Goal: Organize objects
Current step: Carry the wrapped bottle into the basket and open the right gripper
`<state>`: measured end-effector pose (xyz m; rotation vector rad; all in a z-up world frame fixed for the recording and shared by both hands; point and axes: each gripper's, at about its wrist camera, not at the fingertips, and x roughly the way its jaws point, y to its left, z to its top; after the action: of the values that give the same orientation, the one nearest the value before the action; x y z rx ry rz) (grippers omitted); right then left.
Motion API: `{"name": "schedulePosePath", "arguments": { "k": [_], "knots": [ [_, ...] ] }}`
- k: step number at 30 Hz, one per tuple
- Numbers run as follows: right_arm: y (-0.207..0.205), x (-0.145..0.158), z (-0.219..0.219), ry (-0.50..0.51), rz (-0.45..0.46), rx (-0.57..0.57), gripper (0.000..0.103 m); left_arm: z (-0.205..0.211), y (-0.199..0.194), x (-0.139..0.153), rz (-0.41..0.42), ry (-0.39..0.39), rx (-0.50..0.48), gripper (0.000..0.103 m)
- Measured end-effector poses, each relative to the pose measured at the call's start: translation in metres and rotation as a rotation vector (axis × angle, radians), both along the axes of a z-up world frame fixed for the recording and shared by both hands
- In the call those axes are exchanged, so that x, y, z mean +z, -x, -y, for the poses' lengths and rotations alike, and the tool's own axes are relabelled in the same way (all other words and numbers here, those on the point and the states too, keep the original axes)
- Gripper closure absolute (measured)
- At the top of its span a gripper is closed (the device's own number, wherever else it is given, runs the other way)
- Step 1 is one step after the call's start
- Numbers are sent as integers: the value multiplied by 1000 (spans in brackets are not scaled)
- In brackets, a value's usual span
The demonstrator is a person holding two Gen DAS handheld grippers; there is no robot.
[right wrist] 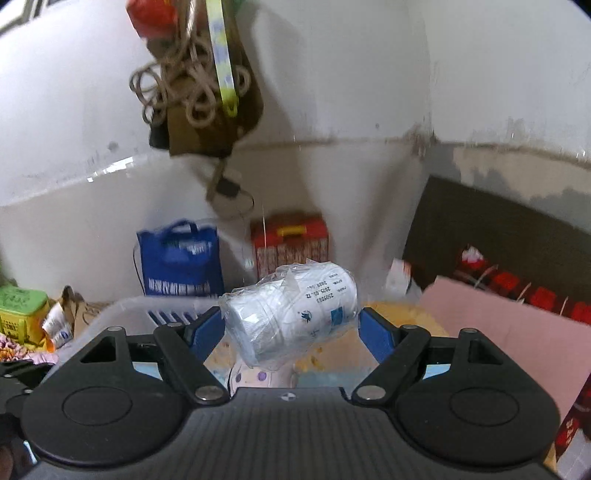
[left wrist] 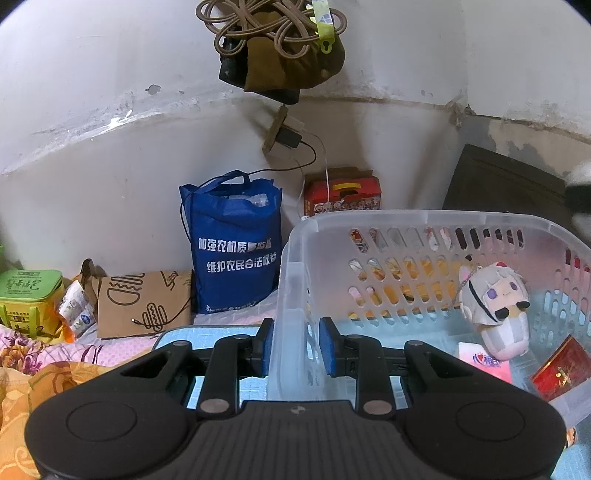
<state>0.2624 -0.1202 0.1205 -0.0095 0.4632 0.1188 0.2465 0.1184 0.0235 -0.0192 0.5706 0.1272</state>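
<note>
Two claws are at work, and nearest to us the left claw (left wrist: 296,345) is pinching the near wall of the clear plastic basket (left wrist: 436,218), one blue pad outside and one inside, which we judge is there to keep the basket from sliding on the bed. Our right claw (right wrist: 290,326) is pressed onto a white jar wrapped in clear plastic film (right wrist: 291,314), the jar lying on its side and tilted between the two blue pads, held up in the air above the basket's rim, whose pale edge shows just below and left of the jar in the right wrist view. Inside the basket, on its floor, lie a small plush doll (left wrist: 496,306) against the far right side, a white card (left wrist: 485,362) beside it and a red packet (left wrist: 561,373) at the near right corner. We read the step in hand as carrying the jar over to drop it in with the rest. What the next move calls for, as we see it, is bringing the jar over a bare patch of the basket floor, left of the doll, lowering it below the rim and only then spreading the pads, since a round jar in slippery film may roll. Beyond the basket stand a blue tote bag (left wrist: 236,251) and a red carton (left wrist: 343,194) against the white wall, with a flat cardboard piece (left wrist: 144,302) and a green box (left wrist: 29,299) to the left, and a bundle of cord (left wrist: 273,29) hanging high on the wall.
</note>
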Motion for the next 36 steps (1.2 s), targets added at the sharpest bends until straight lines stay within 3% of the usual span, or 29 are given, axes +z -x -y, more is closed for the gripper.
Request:
{"name": "schedulePosePath", "arguments": {
  "k": [5,21,23,27,36],
  "knots": [
    [-7,-19,-2,-3,-67,4,21,0,0,0,2,0,-2,72],
    [-9,-30,4,4,-118,72,20,1,0,0,-2,-1,2,72],
    [-9,-29,4,4,-114,83,18,1,1,0,1,2,-2,72],
    [-4,-24,1,20,-73,94,4,1,0,-1,3,3,-4,72],
    [2,-20,0,17,-49,125,4,1,0,-1,2,3,1,72]
  ]
}}
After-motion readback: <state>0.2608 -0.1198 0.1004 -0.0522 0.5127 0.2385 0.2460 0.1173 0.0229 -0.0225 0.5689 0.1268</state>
